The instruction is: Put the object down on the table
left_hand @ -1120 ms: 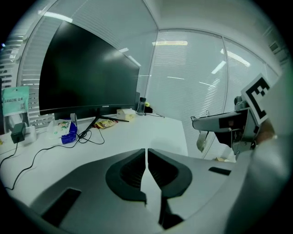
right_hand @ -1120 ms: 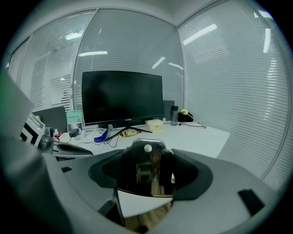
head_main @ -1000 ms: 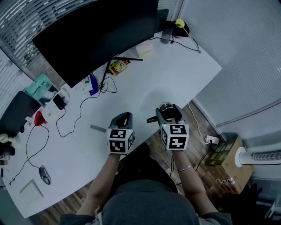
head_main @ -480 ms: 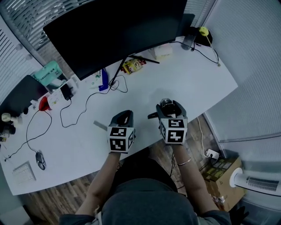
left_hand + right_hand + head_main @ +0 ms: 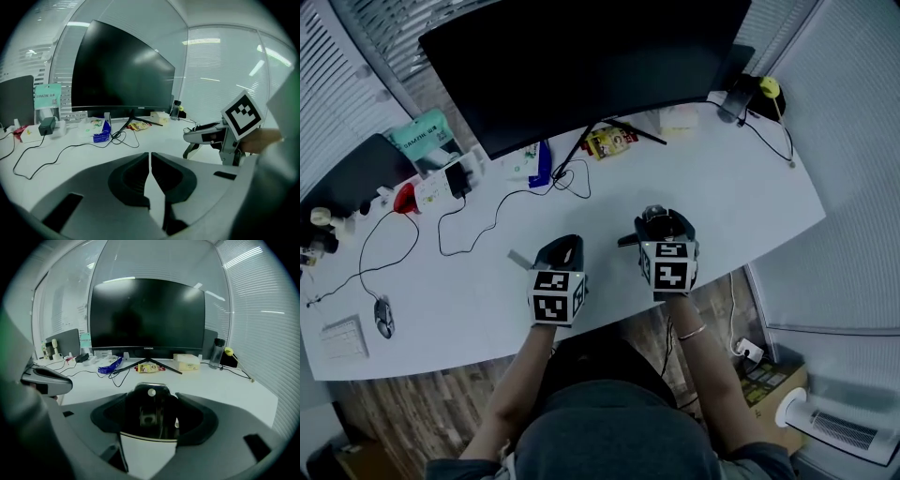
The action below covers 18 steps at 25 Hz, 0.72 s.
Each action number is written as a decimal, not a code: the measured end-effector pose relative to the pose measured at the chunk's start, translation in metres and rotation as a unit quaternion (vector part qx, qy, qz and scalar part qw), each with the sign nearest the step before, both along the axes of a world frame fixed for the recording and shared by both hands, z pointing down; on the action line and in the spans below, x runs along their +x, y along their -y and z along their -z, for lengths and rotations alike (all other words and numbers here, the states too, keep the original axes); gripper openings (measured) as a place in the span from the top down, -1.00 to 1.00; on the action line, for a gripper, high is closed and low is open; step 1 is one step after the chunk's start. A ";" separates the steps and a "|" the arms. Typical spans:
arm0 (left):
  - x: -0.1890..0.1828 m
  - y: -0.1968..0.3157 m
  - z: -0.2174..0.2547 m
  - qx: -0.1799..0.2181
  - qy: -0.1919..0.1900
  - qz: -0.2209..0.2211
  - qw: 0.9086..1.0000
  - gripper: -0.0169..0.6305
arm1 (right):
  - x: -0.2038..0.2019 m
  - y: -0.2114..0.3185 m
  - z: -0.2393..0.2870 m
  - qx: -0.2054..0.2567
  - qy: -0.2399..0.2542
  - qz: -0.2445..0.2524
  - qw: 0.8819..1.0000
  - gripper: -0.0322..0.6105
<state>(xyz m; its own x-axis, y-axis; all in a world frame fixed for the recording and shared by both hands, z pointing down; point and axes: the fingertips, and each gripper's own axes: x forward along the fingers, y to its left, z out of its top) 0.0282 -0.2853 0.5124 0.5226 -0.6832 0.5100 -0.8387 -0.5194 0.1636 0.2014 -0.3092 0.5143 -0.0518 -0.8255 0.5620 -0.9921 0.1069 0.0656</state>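
Note:
My right gripper (image 5: 661,225) is shut on a small dark object (image 5: 150,411) with a pale dot on its top. The object sits upright between the jaws and shows as a round dark cap (image 5: 654,221) in the head view. It is held just above the white table (image 5: 712,192), near the front edge. Whether it touches the tabletop is hidden. My left gripper (image 5: 562,246) hovers beside it on the left, its jaws pressed together (image 5: 150,157) with nothing between them. Each gripper shows in the other's view: the right gripper (image 5: 206,136) and the left gripper (image 5: 47,379).
A large dark monitor (image 5: 581,56) on a stand fills the back of the table. In front of it lie a snack packet (image 5: 612,141), a blue pack (image 5: 542,167), a pale box (image 5: 680,119) and loose cables (image 5: 487,211). A bottle (image 5: 733,98) stands far right, a mouse (image 5: 382,317) far left.
The head view has swung, so the desk items slide rightward in the picture. Both grippers keep their pose; the right one still holds the dark object.

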 end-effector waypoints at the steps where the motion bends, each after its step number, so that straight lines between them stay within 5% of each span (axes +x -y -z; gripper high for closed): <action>1: -0.003 0.001 0.000 -0.001 0.001 0.005 1.000 0.85 | -0.001 0.005 -0.003 -0.003 -0.002 0.003 1.000 -0.04; 18: -0.043 0.020 -0.011 -0.021 0.006 0.087 0.996 0.85 | -0.016 0.071 -0.037 -0.035 -0.025 0.047 0.998 -0.04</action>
<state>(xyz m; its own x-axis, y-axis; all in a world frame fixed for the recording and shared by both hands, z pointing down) -0.0151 -0.3058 0.5230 0.3928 -0.7408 0.5450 -0.9171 -0.3597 0.1721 0.1855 -0.3800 0.5514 -0.0985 -0.7765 0.6223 -0.9731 0.2060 0.1030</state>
